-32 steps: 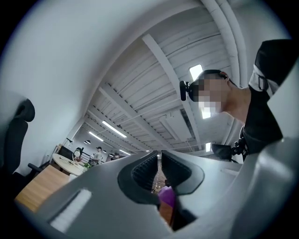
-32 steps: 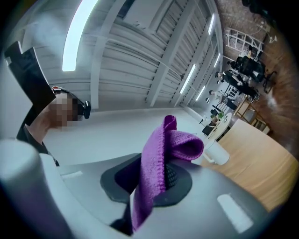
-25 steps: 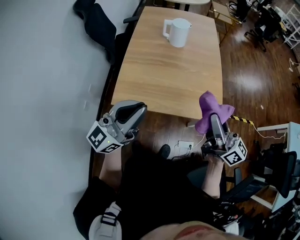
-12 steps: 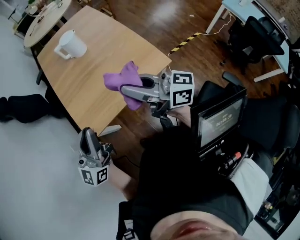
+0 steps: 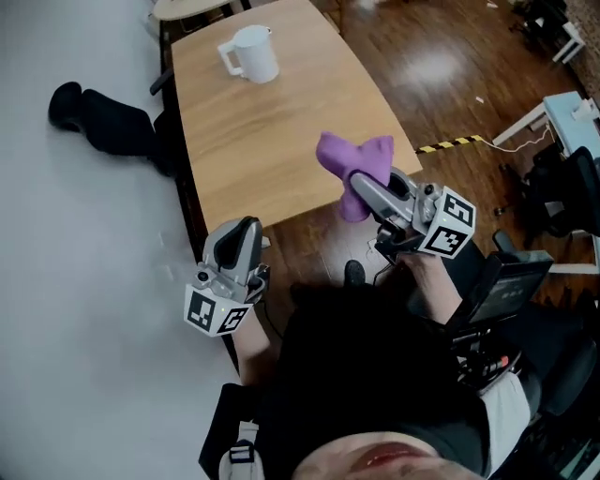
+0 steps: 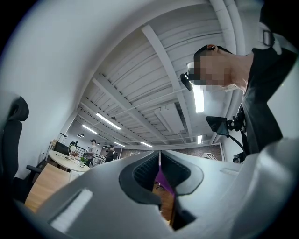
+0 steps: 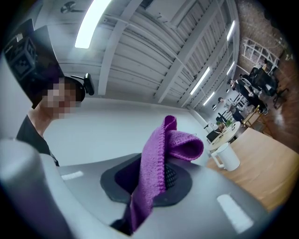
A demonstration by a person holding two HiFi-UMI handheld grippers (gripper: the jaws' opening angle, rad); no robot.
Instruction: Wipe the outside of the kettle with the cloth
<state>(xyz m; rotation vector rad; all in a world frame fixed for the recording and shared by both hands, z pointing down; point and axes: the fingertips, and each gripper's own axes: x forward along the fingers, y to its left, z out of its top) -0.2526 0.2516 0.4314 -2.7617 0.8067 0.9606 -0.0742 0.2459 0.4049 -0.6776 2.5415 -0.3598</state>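
A white kettle (image 5: 248,53) stands at the far end of the wooden table (image 5: 281,131); it also shows small in the right gripper view (image 7: 225,157). My right gripper (image 5: 364,190) is shut on a purple cloth (image 5: 354,167), which bunches up above the pads (image 7: 159,154). It hovers at the table's near right edge, well short of the kettle. My left gripper (image 5: 246,232) is shut with nothing in it, off the table's near left corner. In the left gripper view its jaws (image 6: 159,163) meet, with a sliver of purple showing behind them.
A black bag (image 5: 103,117) lies on the pale floor left of the table. Yellow-black tape (image 5: 455,142) marks the wooden floor to the right, near a white desk (image 5: 574,111). A round table (image 5: 187,7) stands beyond the kettle. People stand far off (image 6: 93,148).
The head view has swung round, so the table now runs up and left. The right gripper keeps the cloth and sits by the table's near edge. The left gripper has sunk a little.
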